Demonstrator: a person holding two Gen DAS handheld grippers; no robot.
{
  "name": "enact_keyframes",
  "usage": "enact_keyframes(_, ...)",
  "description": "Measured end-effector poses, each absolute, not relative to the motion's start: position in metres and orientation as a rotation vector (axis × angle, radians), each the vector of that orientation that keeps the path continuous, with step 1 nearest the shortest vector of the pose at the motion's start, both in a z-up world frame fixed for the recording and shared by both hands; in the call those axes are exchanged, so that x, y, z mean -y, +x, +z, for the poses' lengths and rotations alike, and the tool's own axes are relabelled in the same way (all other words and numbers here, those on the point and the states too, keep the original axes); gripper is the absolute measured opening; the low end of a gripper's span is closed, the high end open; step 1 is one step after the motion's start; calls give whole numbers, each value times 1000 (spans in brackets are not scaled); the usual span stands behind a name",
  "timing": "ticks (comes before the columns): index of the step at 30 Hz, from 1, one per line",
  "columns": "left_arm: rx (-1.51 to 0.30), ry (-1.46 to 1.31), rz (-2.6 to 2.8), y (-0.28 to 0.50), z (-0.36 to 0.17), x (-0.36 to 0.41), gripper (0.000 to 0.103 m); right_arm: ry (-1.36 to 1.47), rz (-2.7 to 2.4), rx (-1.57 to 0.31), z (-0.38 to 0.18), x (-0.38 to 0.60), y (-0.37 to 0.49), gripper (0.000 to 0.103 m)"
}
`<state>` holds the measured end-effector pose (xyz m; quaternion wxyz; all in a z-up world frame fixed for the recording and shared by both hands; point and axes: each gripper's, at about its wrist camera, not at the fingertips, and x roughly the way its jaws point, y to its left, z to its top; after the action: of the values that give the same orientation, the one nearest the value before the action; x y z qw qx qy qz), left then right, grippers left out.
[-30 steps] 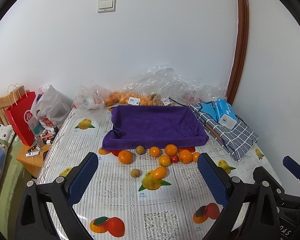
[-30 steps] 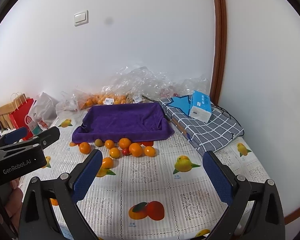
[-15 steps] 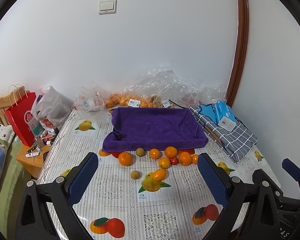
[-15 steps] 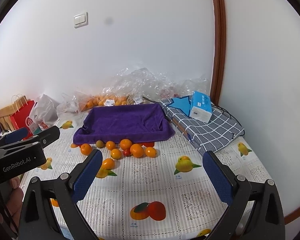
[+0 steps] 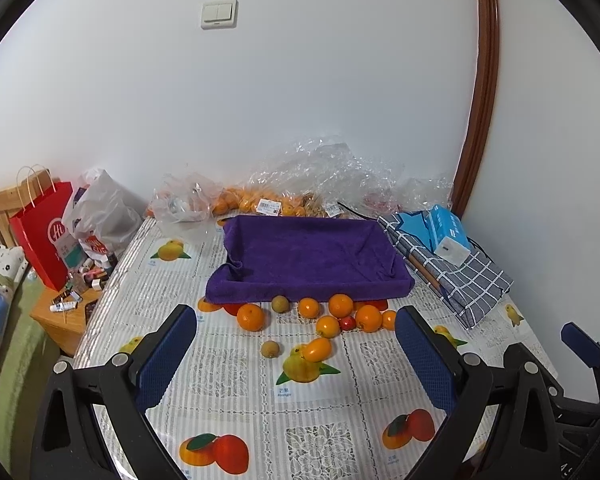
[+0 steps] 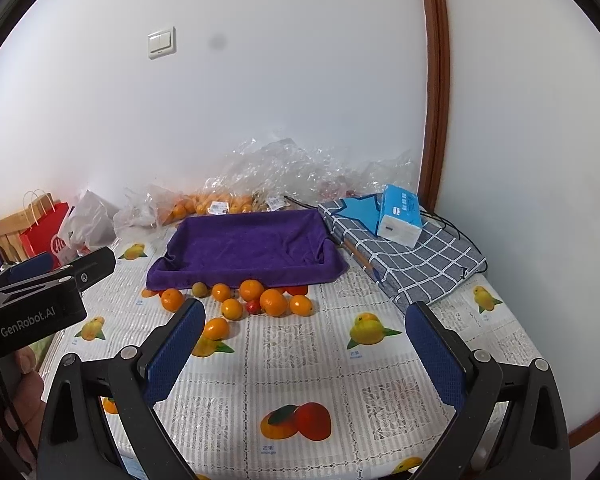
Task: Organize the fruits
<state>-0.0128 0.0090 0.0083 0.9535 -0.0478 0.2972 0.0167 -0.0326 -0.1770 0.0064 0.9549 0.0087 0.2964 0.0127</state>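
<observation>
A tray lined with a purple cloth (image 5: 308,256) (image 6: 244,248) sits mid-table and holds nothing. In front of it lie several loose oranges (image 5: 251,317) (image 6: 274,302), a small red tomato (image 5: 347,323) (image 6: 253,306), two brownish-green small fruits (image 5: 270,348) and an oblong orange fruit (image 5: 317,350) (image 6: 216,328). My left gripper (image 5: 296,354) is open and empty, above the table short of the fruit. My right gripper (image 6: 306,346) is open and empty, to the right of the left one, which shows in its view (image 6: 40,300).
Clear plastic bags with more oranges (image 5: 260,204) lie against the wall. A folded checked cloth (image 5: 456,276) with a blue tissue pack (image 5: 448,232) lies right of the tray. A red paper bag (image 5: 44,236) and a white bag stand at the left beside a low wooden stand.
Both grippers have pulled back and tilted slightly, so the table scene sits a little lower and farther. The fruit and tray have not moved. Both grippers stay open.
</observation>
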Motion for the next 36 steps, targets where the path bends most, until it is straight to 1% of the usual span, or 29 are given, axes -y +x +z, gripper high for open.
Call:
enact_keyframes(16,-593,-94,34,-16,10,-19,100,16,31,-590,6,171,-36,100)
enact_keyframes(30,-598,-84,24,-7,9,-27,100,23,42,-620,-5,167,-17,100)
enact_keyframes(36,-571,-78,34,0,1,-36,100,13,44,-603,-12,169,-5,100)
